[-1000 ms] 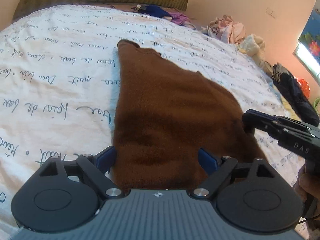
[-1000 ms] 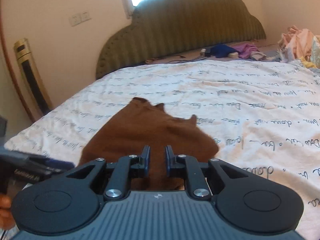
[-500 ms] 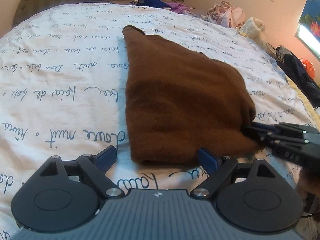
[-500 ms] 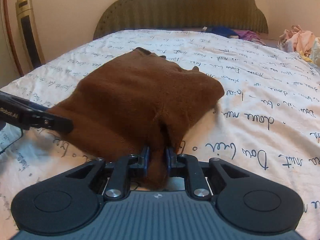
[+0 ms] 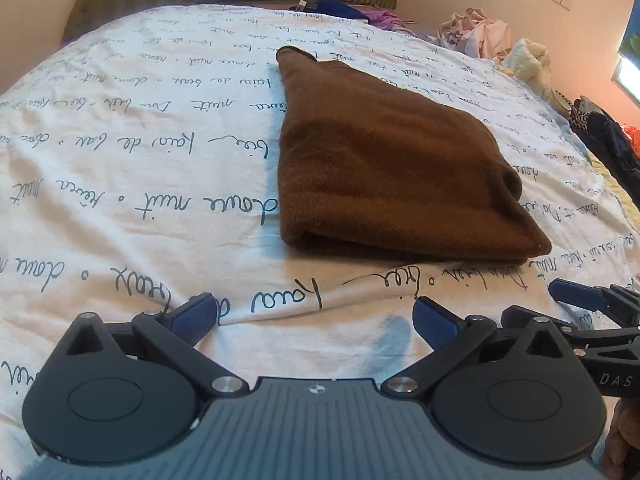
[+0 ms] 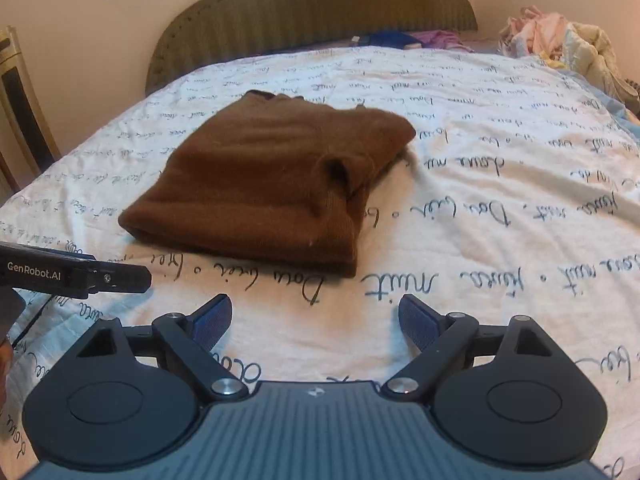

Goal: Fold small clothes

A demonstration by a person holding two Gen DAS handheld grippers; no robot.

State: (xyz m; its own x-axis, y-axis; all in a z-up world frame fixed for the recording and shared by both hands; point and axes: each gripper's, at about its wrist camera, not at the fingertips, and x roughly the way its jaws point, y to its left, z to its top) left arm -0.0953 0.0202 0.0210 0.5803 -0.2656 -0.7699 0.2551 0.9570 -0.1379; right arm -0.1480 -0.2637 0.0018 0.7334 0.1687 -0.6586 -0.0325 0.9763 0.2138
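Observation:
A brown knitted garment (image 5: 384,164) lies folded flat on the white bedsheet with blue handwriting print (image 5: 120,168); it also shows in the right wrist view (image 6: 272,184). My left gripper (image 5: 316,316) is open and empty, a short way in front of the garment's near edge. My right gripper (image 6: 316,316) is open and empty, also just short of the garment. The right gripper's fingers (image 5: 576,300) show at the right edge of the left wrist view. The left gripper's body (image 6: 76,276) shows at the left of the right wrist view.
A green padded headboard (image 6: 312,12) stands at the far end of the bed. A pile of loose clothes (image 6: 560,40) lies at the far right. Blue and purple items (image 6: 404,38) lie near the headboard. Dark clothing (image 5: 604,140) lies at the bed's right side.
The right gripper held the garment's corner, laid it down, opened and let go. Both grippers have drawn back from the garment, which now lies folded on the sheet.

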